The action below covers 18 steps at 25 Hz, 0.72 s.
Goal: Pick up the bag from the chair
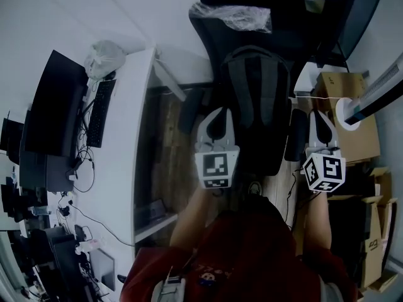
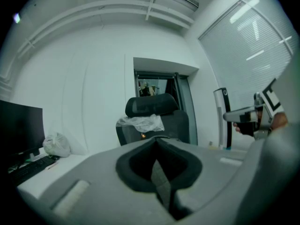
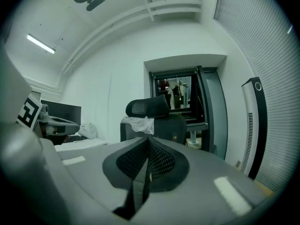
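Bag: black fabric backpack (image 1: 255,96), on the seat of the black office chair (image 1: 211,36), off the right edge of the white bench (image 1: 129,137).
Long axis: runs away from me, top end toward the chair back.
Left gripper (image 1: 219,113): clenched, nothing between the jaws; over the backpack's near left edge in the head view.
Right gripper (image 1: 322,117): clenched too, empty; off the backpack's right side, beyond the black armrest (image 1: 295,134).
Nearer: the left, I judge.
Direction: backpack lies below and ahead of both; neither gripper view shows it, only the chair back.
Next, my guess: open jaws, tip down toward the bag's top.
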Motion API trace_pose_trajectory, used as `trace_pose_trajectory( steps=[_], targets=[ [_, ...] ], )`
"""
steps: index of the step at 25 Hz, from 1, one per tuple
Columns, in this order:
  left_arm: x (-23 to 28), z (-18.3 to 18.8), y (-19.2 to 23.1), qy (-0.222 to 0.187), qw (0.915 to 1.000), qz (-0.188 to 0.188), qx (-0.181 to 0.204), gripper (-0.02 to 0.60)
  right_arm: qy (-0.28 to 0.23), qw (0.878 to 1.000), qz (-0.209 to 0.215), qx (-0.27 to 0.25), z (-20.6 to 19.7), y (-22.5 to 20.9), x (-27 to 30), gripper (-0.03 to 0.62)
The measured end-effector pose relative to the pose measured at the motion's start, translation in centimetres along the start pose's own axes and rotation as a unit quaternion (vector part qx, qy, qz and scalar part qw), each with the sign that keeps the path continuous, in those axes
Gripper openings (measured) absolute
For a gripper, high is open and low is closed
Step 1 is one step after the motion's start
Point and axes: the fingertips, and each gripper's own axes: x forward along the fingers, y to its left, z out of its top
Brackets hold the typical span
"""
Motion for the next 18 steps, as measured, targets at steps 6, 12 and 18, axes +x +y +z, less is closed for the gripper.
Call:
trace_pose_trajectory(
  steps=[6, 12, 18],
  targets=[
    [3.5, 0.6, 0.9, 0.000, 1.0000, 0.007, 0.004, 0.000, 0.000, 1.000, 0.010, 0.000, 0.5, -1.4, 4.2, -0.002],
    [6.0, 0.8, 2.5, -0.004, 0.9999, 0.008, -0.006, 0.000, -0.001, 1.000, 0.014, -0.005, 1.0, -1.3, 7.1, -0.002],
    [9.6, 0.4, 4.6, -0.008, 0.9999, -0.003, -0.011, 0.000, 0.005, 1.000, 0.001, -0.015, 0.9, -1.5, 10.5, -0.002]
  ],
)
